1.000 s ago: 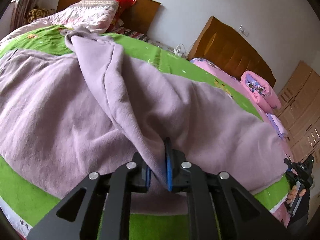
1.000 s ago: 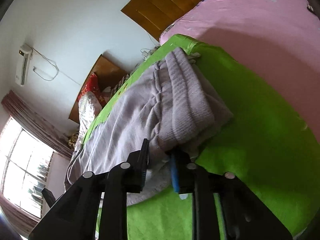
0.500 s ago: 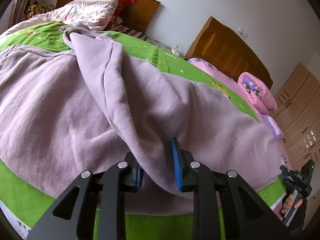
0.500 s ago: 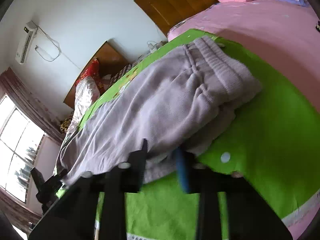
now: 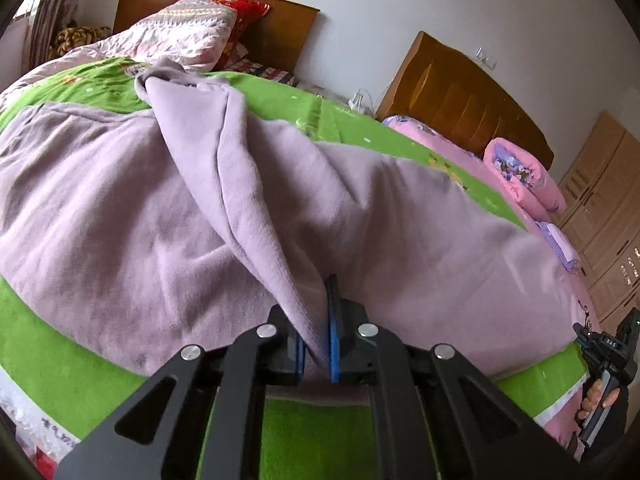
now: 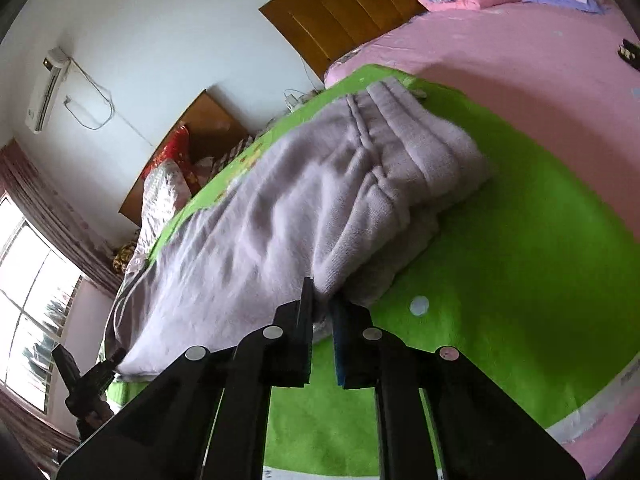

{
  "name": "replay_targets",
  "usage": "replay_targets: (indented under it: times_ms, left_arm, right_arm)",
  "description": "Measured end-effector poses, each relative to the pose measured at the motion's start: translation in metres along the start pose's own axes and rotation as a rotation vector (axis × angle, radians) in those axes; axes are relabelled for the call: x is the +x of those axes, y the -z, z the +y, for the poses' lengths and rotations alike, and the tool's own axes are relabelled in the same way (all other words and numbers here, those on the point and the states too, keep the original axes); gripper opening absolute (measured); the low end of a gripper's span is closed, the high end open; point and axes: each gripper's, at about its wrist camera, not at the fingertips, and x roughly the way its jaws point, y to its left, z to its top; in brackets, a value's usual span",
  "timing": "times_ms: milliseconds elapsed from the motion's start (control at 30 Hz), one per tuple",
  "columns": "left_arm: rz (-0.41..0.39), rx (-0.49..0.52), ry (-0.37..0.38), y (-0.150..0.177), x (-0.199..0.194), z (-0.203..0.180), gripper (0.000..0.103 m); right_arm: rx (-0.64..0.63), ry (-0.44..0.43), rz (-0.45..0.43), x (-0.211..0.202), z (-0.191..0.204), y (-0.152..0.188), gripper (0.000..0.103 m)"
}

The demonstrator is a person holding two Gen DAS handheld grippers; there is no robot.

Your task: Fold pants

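Nearest in the left wrist view, the left gripper [image 5: 318,344] is seen clamped tight on a raised fold of the pants [image 5: 248,208], the lilac cloth pinched between its blue pads and pulled up into a ridge that runs away toward the far leg end. In the right wrist view, the right gripper [image 6: 322,320] is likewise closed down on the near corner of the ribbed waistband [image 6: 412,160], where the thick layers are bunched between its fingers.

The pants are spread lengthwise across the green blanket [image 5: 60,364], which covers the near bed; the waistband lies to the right, the legs to the left. Beyond, a pink bed [image 6: 520,72] is seen, and wooden headboards [image 5: 460,92] stand against the wall.

The step in hand is judged to be the taking of both holds along the near edge, with no fold yet laid. For the next move, both gripped points would need to be lifted together and carried across to the far edge, so that one half is laid evenly over the other. Even tension would be called for, lest the thick waistband slip or the cloth bunch.
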Motion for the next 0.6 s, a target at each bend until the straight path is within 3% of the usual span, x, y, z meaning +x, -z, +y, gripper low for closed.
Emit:
replay_targets:
  times_ms: [133, 233, 267, 300, 333, 367, 400, 500, 600]
  left_arm:
    - [0.018, 0.039, -0.032, 0.002, 0.004, -0.004, 0.012]
    - [0.015, 0.030, -0.014, 0.004, 0.007, 0.001, 0.014]
    - [0.026, 0.025, -0.003, 0.003, 0.006, 0.002, 0.021]
    - [0.034, 0.023, 0.007, 0.000, 0.003, 0.003, 0.043]
    - [0.019, 0.023, -0.009, -0.002, -0.003, 0.004, 0.058]
    - [-0.011, 0.021, -0.034, -0.004, -0.012, 0.006, 0.076]
    - [-0.064, 0.014, -0.048, -0.008, -0.027, 0.010, 0.079]
    - [-0.125, -0.029, -0.075, -0.013, -0.048, 0.027, 0.087]
    - [-0.138, -0.096, -0.135, -0.014, -0.051, 0.053, 0.088]
  right_arm:
    - [-0.015, 0.010, 0.007, 0.001, 0.002, -0.001, 0.009]
    - [0.034, -0.003, 0.019, 0.008, -0.009, 0.003, 0.010]
    - [0.039, -0.002, 0.029, 0.007, -0.009, 0.001, 0.019]
    - [0.025, 0.031, 0.034, 0.002, -0.005, -0.002, 0.029]
    - [0.012, 0.081, 0.027, -0.003, -0.002, -0.003, 0.049]
    - [-0.010, 0.140, -0.006, -0.015, 0.004, -0.007, 0.055]
    - [-0.039, 0.157, -0.048, -0.026, 0.012, -0.010, 0.055]
    - [-0.218, 0.179, -0.150, -0.049, 0.055, -0.014, 0.055]
    - [-0.387, 0.113, -0.095, -0.023, 0.101, -0.003, 0.056]
